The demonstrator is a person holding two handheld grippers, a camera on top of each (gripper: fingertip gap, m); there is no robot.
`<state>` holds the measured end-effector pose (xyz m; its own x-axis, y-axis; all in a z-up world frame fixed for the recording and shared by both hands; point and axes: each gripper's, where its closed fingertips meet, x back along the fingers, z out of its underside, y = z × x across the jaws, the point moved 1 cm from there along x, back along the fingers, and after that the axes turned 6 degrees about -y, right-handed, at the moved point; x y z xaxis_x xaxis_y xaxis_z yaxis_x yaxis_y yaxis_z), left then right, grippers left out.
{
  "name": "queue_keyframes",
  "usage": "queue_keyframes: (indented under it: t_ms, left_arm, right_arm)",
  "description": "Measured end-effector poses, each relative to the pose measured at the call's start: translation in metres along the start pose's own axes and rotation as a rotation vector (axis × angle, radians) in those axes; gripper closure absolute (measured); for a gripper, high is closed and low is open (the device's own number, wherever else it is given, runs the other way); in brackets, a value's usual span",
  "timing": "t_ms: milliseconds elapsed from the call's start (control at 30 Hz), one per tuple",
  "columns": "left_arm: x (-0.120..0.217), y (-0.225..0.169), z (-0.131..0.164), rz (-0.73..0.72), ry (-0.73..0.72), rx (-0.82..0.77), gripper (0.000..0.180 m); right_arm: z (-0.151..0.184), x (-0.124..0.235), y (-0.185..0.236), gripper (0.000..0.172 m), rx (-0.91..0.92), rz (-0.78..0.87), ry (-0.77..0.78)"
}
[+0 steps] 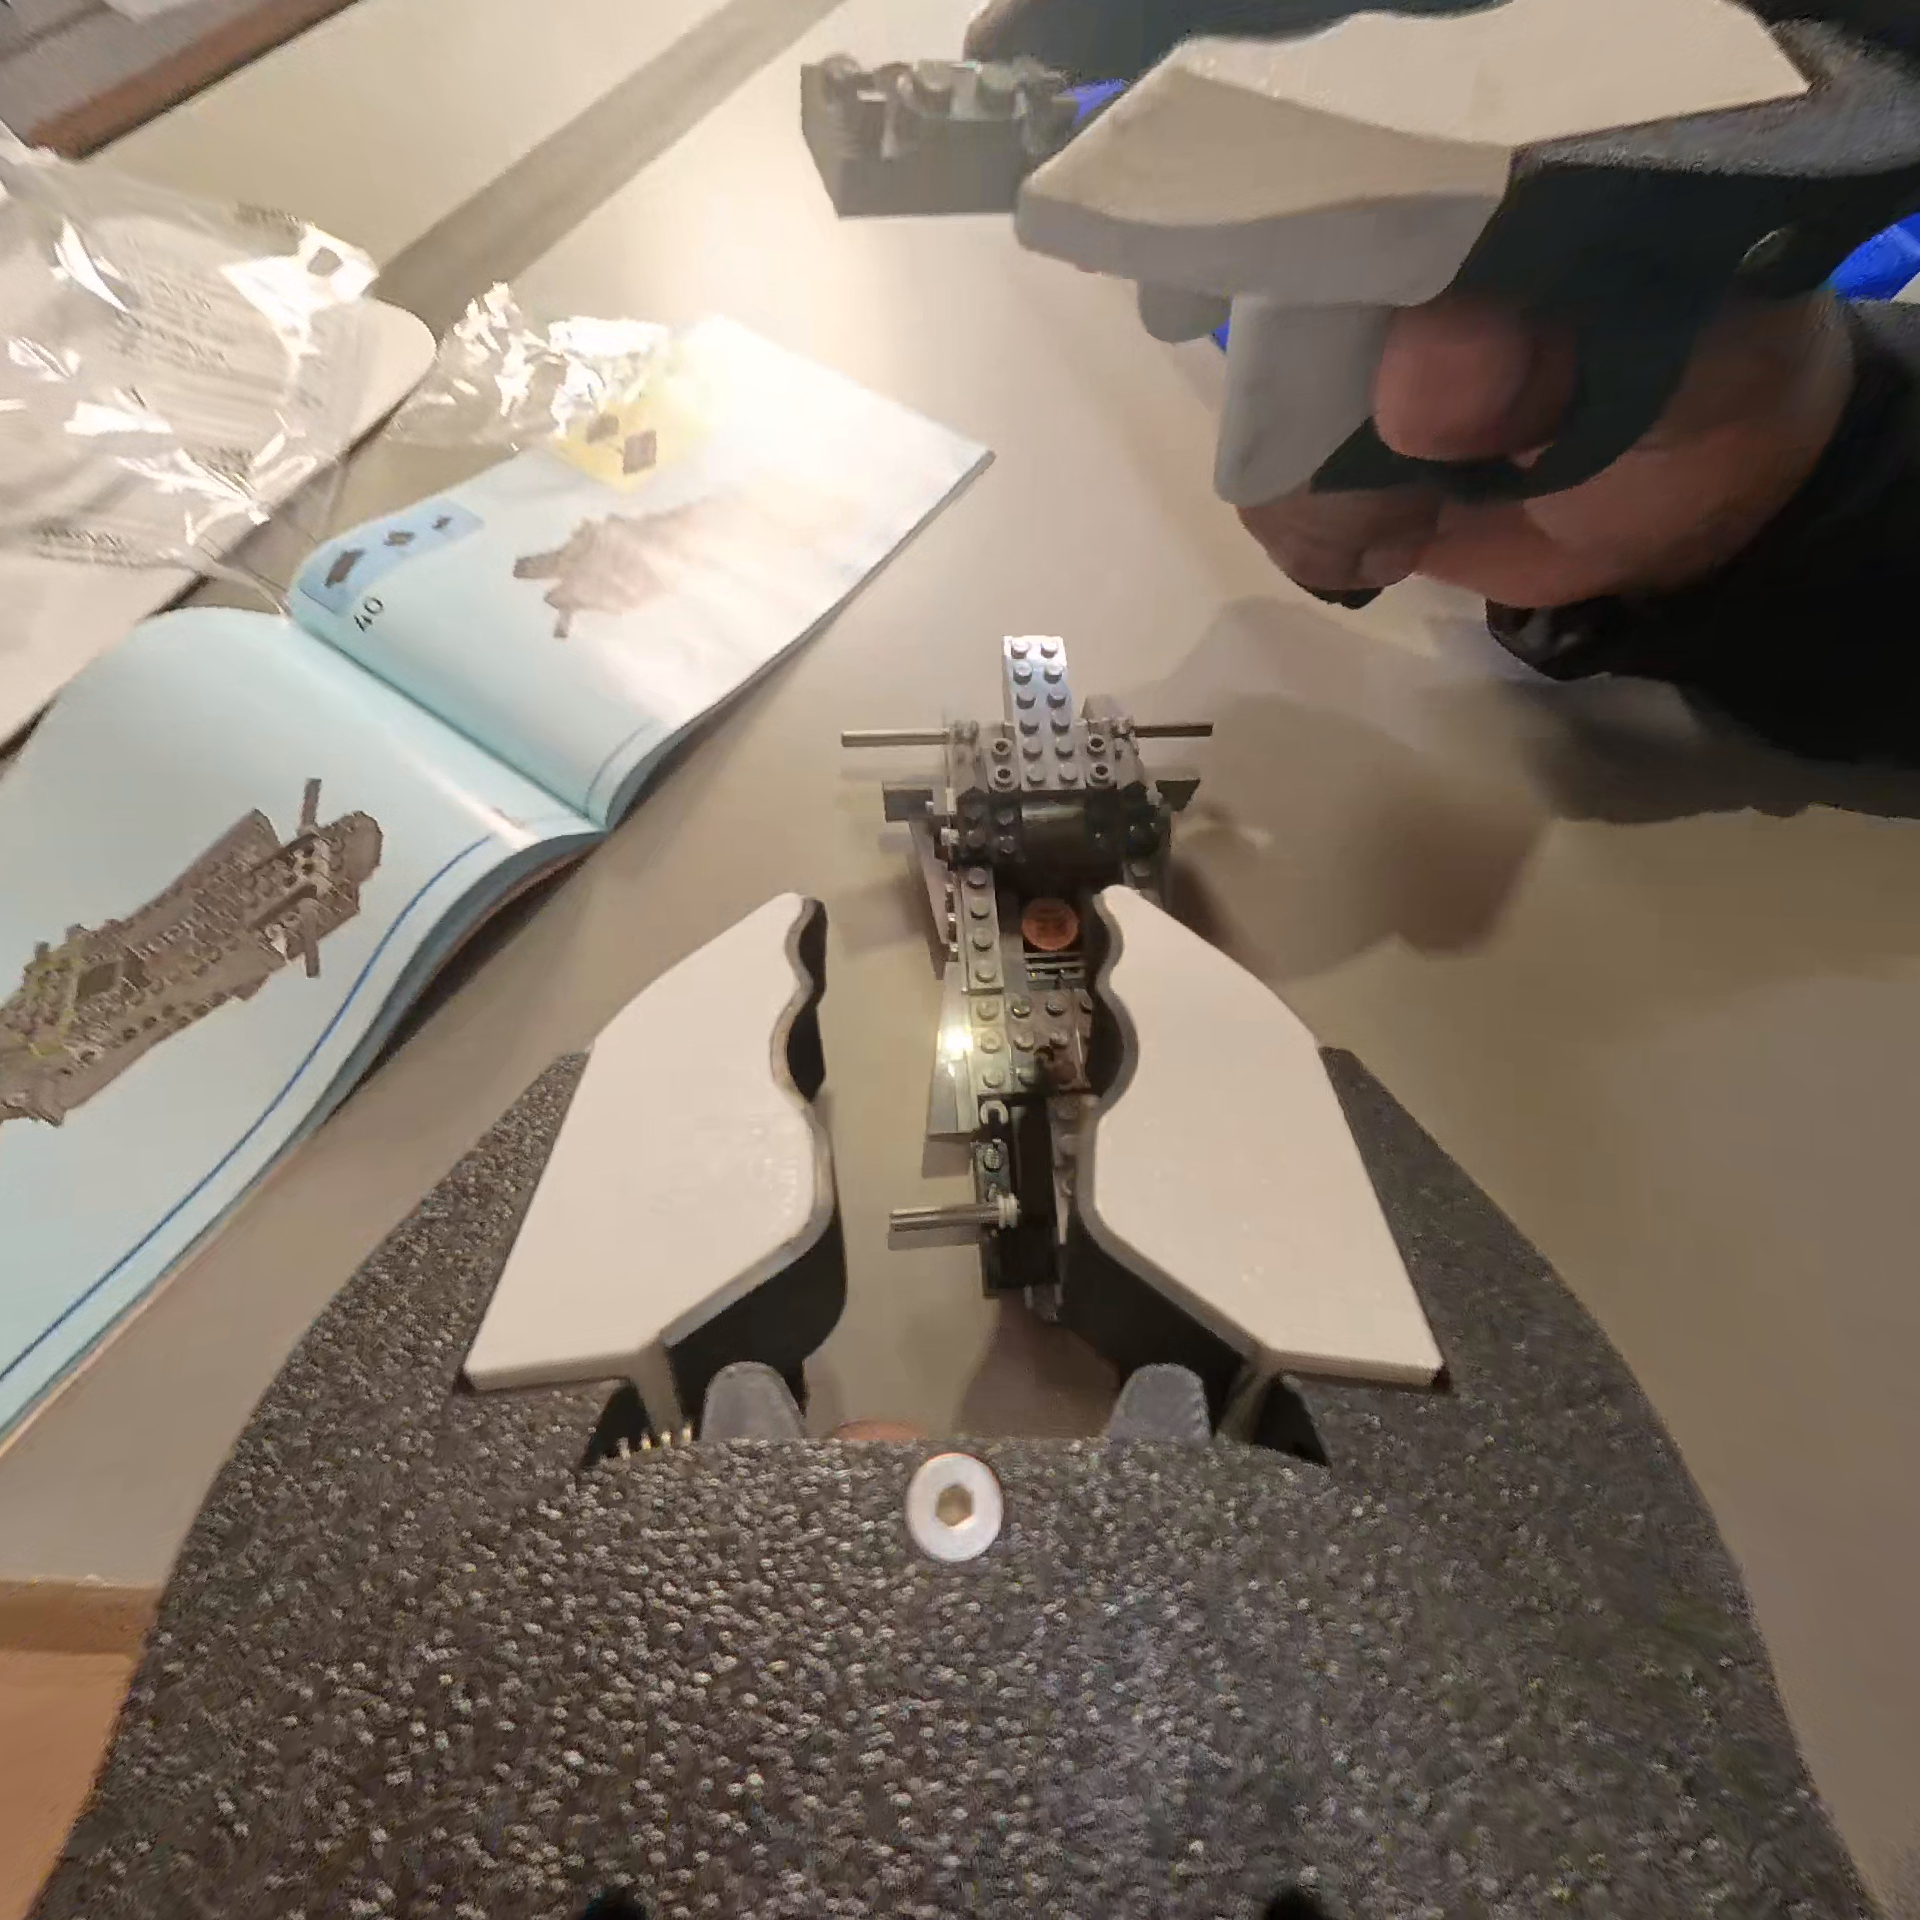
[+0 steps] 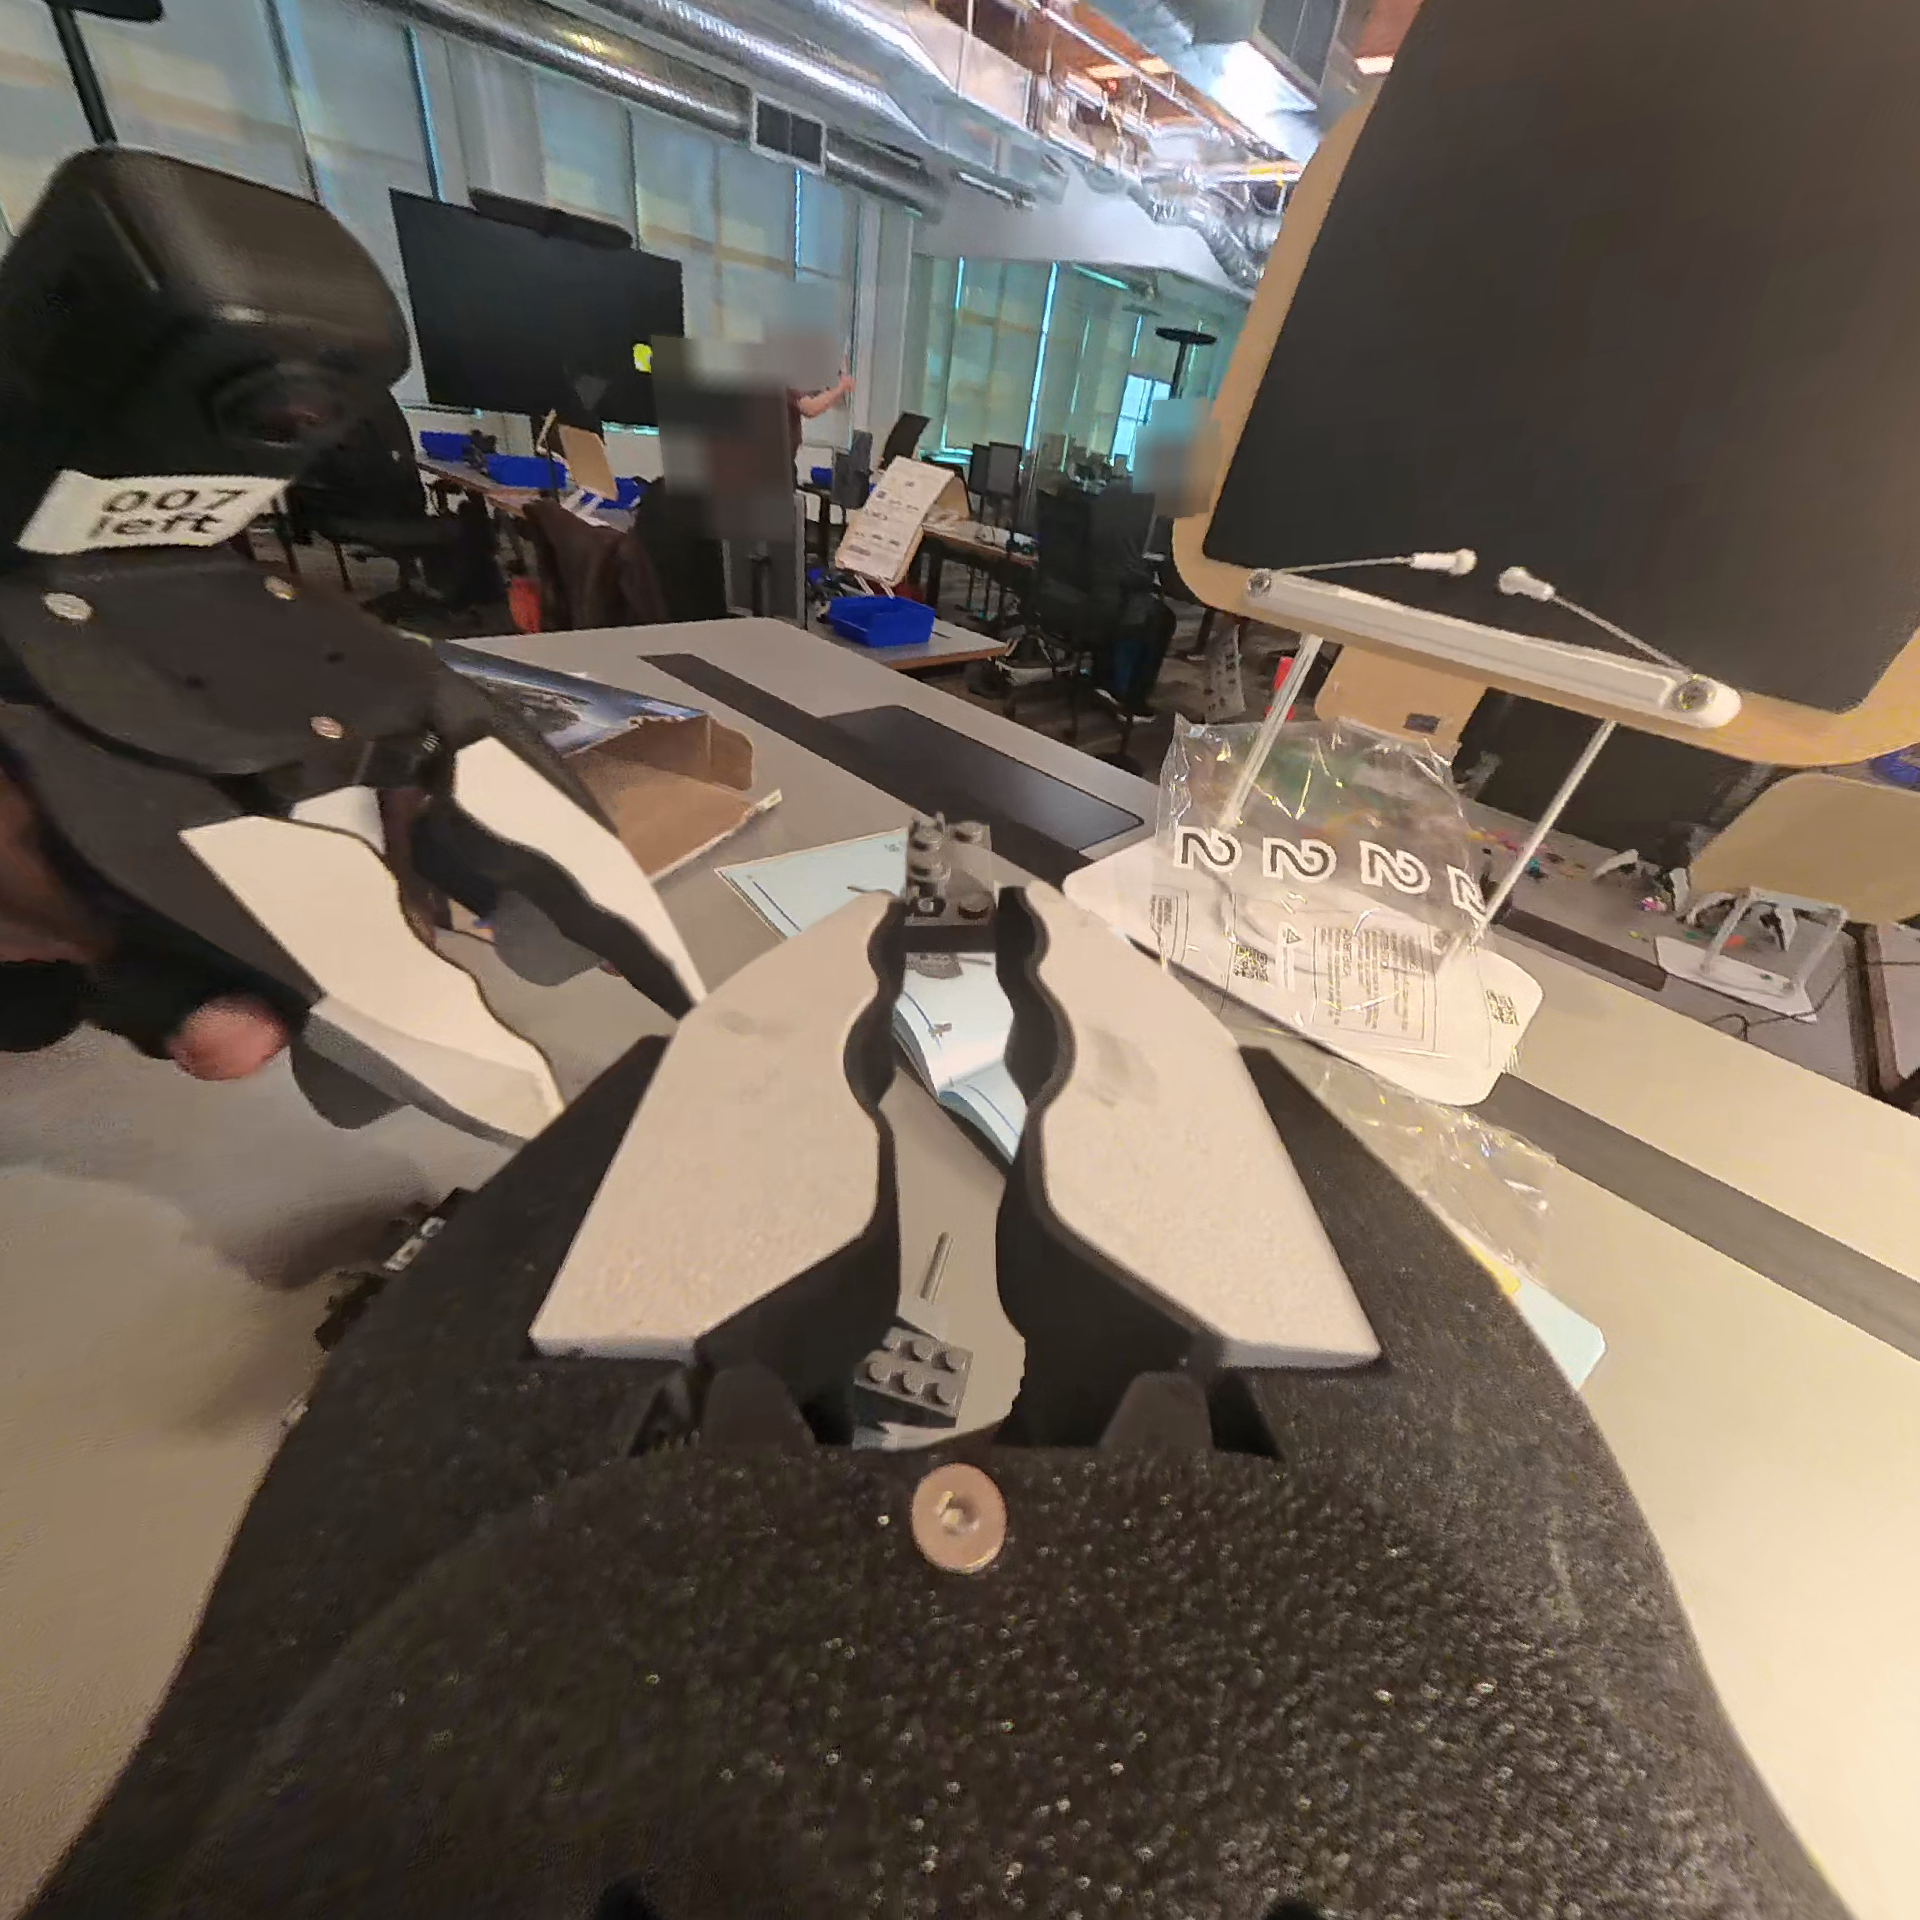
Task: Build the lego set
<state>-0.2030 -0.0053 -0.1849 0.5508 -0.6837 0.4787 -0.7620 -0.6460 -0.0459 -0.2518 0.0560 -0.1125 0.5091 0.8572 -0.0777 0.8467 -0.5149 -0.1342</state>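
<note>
A grey brick model [image 1: 1039,790] with thin axles sticking out lies on the beige table [image 1: 1351,1143]. My left gripper [image 1: 961,914] is open around the model's near end. A clear gap shows at the left pad [image 1: 800,997], and the model sits close against the right pad. The left gripper also shows in the right wrist view [image 2: 613,1039], open. My right gripper [image 2: 945,914] is shut on a small dark grey brick piece [image 2: 945,873] and holds it above the table. In the left wrist view the right gripper [image 1: 1039,197] hovers at the top right, held by a hand.
An open light-blue instruction booklet [image 1: 416,727] lies left of the model. Clear plastic bags [image 1: 156,364] [image 2: 1330,831] lie beyond it. A loose grey brick [image 2: 914,1371] and a thin pin [image 2: 938,1262] lie under my right gripper. A torn cardboard box [image 2: 665,779] and a black board on a stand [image 2: 1558,364] stand behind.
</note>
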Motion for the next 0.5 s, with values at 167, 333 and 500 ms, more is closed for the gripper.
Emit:
queue_keyframes:
  t_ms: [167, 333, 500]
  left_arm:
    - [-0.004, -0.009, 0.011, 0.019, 0.073, 0.032, 0.134]
    - [-0.012, -0.013, 0.016, 0.000, 0.115, 0.009, 0.135]
    - [-0.025, -0.005, 0.024, -0.049, 0.169, -0.017, 0.142]
  right_arm:
    - [0.002, -0.001, 0.000, 0.155, 0.001, 0.010, 0.018]
    - [-0.002, 0.000, -0.002, 0.155, 0.006, 0.023, 0.007]
    - [-0.004, -0.001, 0.001, 0.155, 0.012, 0.019, 0.009]
